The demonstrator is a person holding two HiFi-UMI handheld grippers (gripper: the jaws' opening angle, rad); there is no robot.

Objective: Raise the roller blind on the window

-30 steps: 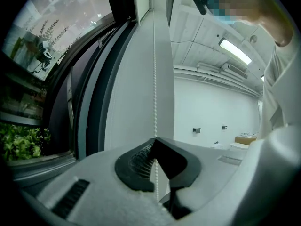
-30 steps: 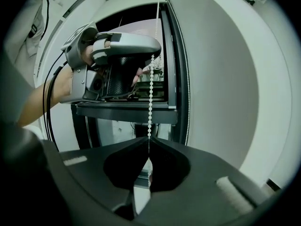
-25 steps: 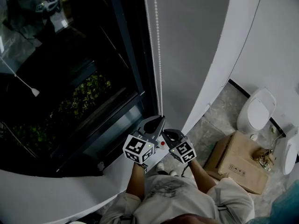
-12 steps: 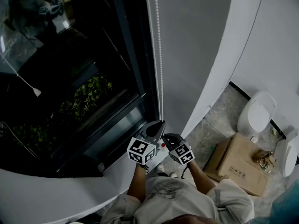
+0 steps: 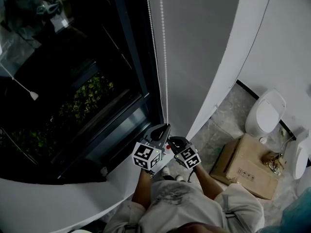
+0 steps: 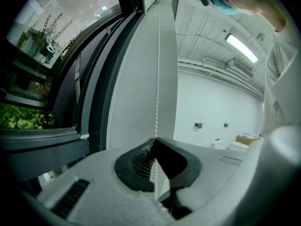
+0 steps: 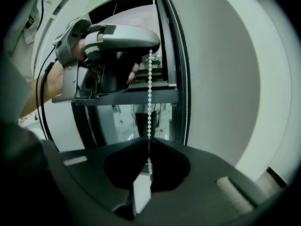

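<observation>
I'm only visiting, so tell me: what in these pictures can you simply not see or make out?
- Top end of the bead chain: cut off by the head view's upper edge.
- The chain's bottom loop: hidden behind the left gripper and right gripper in the head view.
- Print on the cardboard box: too small to read in the head view.

A brown cardboard box lies flat on the grey marbled floor tiles, with a small brass-coloured metal fitting resting at its right end. Just beyond the box, a white ceramic toilet stands against the plain white wall, where a thin black skirting strip runs along the bottom. Another white ceramic fixture shows at the right edge. Green leafy plants grow outside. A long bright ceiling light glows overhead.
</observation>
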